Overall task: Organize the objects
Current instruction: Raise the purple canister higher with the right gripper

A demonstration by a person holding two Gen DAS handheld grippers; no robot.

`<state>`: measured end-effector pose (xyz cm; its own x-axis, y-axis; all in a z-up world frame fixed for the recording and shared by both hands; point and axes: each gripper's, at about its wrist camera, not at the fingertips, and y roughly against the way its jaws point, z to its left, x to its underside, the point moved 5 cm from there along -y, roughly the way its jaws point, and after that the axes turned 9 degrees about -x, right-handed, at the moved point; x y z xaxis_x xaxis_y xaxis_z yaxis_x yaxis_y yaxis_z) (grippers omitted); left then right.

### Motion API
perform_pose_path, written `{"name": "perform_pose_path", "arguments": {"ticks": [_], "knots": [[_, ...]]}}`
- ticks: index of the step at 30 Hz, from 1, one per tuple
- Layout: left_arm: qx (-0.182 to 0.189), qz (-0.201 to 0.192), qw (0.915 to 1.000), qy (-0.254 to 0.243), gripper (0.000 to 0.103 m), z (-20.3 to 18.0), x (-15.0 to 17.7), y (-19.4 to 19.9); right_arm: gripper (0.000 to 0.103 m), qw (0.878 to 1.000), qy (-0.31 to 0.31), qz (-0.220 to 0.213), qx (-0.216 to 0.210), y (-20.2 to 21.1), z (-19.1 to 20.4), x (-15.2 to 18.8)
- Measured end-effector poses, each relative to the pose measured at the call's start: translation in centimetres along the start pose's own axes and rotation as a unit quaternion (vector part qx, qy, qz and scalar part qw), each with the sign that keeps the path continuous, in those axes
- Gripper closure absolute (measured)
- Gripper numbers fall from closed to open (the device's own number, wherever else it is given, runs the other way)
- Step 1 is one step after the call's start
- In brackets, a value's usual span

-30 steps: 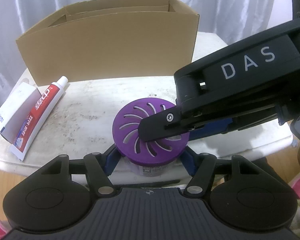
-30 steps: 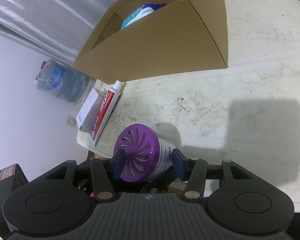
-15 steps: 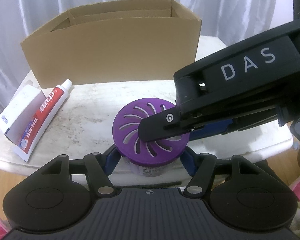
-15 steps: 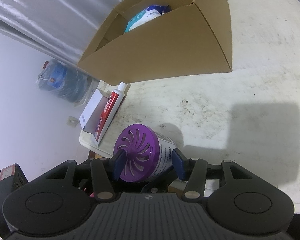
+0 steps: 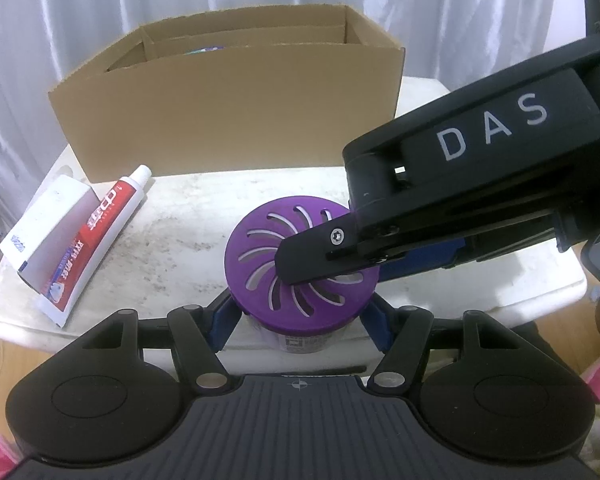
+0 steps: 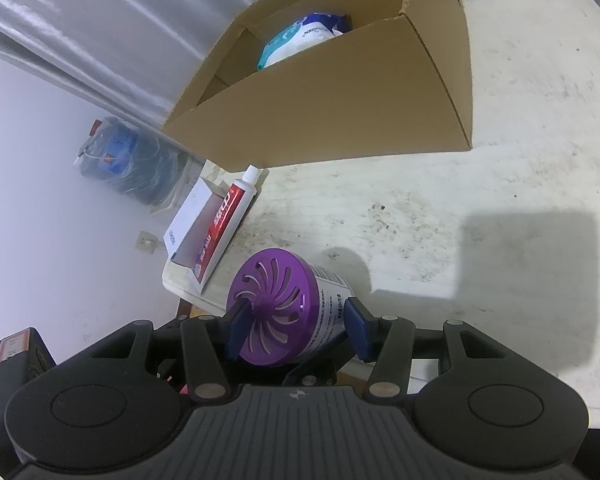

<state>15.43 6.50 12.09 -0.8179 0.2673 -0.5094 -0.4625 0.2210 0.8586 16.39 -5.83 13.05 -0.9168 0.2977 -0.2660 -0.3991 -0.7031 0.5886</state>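
A purple-lidded air freshener can (image 5: 268, 256) is held above the white table's near edge by both grippers. My left gripper (image 5: 300, 322) is shut on its sides below the lid. My right gripper (image 6: 296, 328) is shut on it top to bottom, one finger (image 5: 320, 252) lying across the slotted lid (image 6: 268, 308). An open cardboard box (image 5: 228, 108) stands at the back of the table, with a blue-white packet (image 6: 300, 40) inside. A red toothpaste tube (image 5: 96, 232) leans on its white carton (image 5: 44, 220) at the left.
The white table (image 6: 520, 160) is stained and bare to the right of the box. A white curtain (image 5: 100, 8) hangs behind. A water jug in a bag (image 6: 128, 164) stands on the floor past the table's left edge.
Both grippers have risen with the can still held; the box's inside and the packet show more now. The grip on the can is unchanged.
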Motion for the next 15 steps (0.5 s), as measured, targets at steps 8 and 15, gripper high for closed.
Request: {"name": "perform_pose_path", "arguments": {"ticks": [8,15], "knots": [[-0.003,-0.005,1.0,0.003,0.038,0.1,0.3,0.6,0.048,1.0,0.005,-0.002,-0.002,0.2,0.2,0.0],[-0.006,-0.01,0.9999,0.003,0.038,0.2,0.4,1.2,0.048,1.0,0.01,-0.005,-0.005,0.3,0.5,0.0]]}}
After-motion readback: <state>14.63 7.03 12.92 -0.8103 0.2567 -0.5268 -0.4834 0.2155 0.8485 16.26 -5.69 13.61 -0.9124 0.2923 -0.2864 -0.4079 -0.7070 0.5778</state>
